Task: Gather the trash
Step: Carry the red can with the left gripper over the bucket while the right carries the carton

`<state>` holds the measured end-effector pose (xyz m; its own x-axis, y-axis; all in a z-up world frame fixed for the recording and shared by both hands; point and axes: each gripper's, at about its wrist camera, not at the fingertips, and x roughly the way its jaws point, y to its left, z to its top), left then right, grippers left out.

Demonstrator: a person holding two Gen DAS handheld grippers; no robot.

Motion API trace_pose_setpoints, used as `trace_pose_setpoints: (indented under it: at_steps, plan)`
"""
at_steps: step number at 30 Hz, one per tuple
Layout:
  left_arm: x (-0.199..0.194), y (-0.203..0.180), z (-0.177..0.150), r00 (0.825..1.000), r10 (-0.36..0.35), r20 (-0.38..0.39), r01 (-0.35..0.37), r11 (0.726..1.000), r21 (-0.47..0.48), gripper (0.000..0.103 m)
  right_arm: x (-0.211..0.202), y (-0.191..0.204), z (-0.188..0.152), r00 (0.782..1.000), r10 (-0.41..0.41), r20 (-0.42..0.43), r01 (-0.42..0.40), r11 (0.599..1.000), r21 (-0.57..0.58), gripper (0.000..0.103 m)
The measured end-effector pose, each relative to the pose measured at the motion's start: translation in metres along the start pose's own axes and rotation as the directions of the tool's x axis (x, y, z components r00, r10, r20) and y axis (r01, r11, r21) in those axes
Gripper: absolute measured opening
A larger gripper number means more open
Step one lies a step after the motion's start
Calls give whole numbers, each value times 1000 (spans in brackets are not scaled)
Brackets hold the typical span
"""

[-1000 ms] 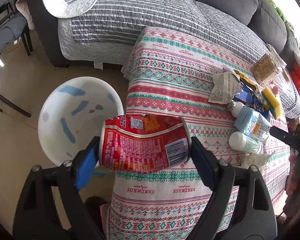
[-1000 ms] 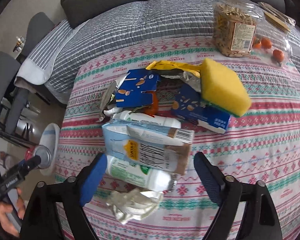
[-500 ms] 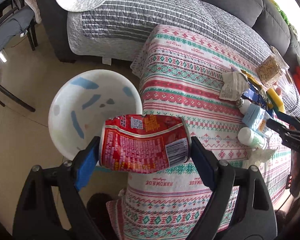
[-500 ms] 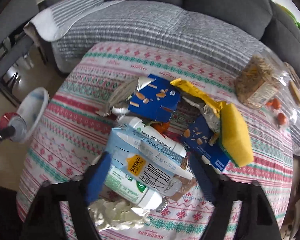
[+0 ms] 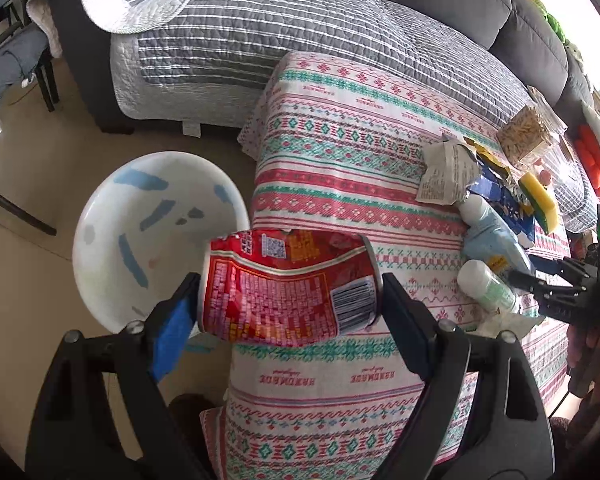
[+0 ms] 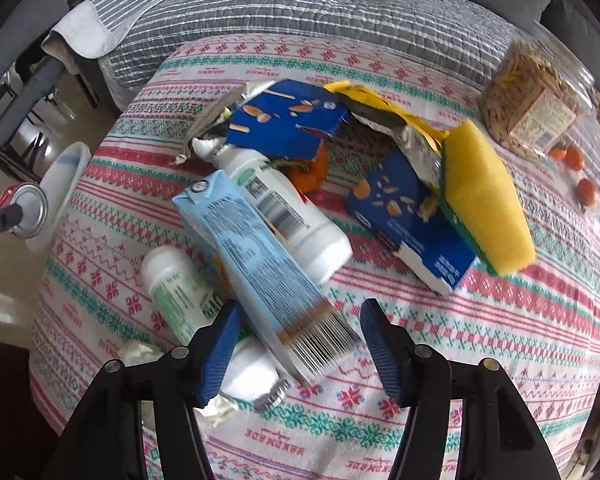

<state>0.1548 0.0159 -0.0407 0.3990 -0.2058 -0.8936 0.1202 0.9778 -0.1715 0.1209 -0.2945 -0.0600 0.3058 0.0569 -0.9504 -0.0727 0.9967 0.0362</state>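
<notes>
The white bin (image 5: pixel 156 236), marked with blue streaks, stands on the floor just off the desk's left edge. The left gripper (image 5: pixel 290 300) has its jaws clenched on a red can (image 5: pixel 288 284), gripped end to end and lying sideways. The can is dented and creased along its top side; its label carries dense white print, a barcode near the right end and a square code near the top. It hangs over the desk's left edge, partly above the bin's rim.

The desk (image 6: pixel 500 320) wears a cloth banded in red, green and white. The trash lies heaped toward its right end: a pale blue carton (image 6: pixel 260 272) rests slantwise over a white bottle (image 6: pixel 288 216), with a smaller green-labelled bottle (image 6: pixel 176 292) just beside it on the left and crumpled white tissue (image 6: pixel 220 404) at the near edge. The right gripper (image 6: pixel 296 344) hovers with jaws released, straddling the carton's lower end. Farther right lie torn blue boxes (image 6: pixel 416 216), a yellow sponge (image 6: pixel 484 196) and a jar of seeds (image 6: pixel 528 108).
</notes>
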Motion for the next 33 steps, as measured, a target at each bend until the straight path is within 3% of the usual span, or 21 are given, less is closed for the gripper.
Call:
trace_pose_setpoints:
  at_steps: [13, 17, 21, 29, 33]
  plan:
    - [0, 9, 0, 999, 32, 10, -32, 999, -39, 87, 2, 12, 4, 1000, -4, 1, 4, 1000, -12, 65]
    - [-3, 10, -2, 999, 34, 18, -33, 998, -44, 87, 2, 11, 5, 1000, -2, -7, 2, 1000, -8, 55]
    - [-5, 12, -2, 999, 39, 29, -38, 998, -41, 87, -15, 18, 5, 999, 25, 39, -24, 1000, -18, 42]
    - [-8, 23, 2, 997, 63, 52, -59, 995, -83, 87, -50, 17, 12, 984, 95, 149, -104, 993, 56, 37]
    - [-16, 35, 4, 993, 99, 67, -92, 990, -106, 87, -69, 30, 29, 961, 167, 222, -187, 980, 70, 37]
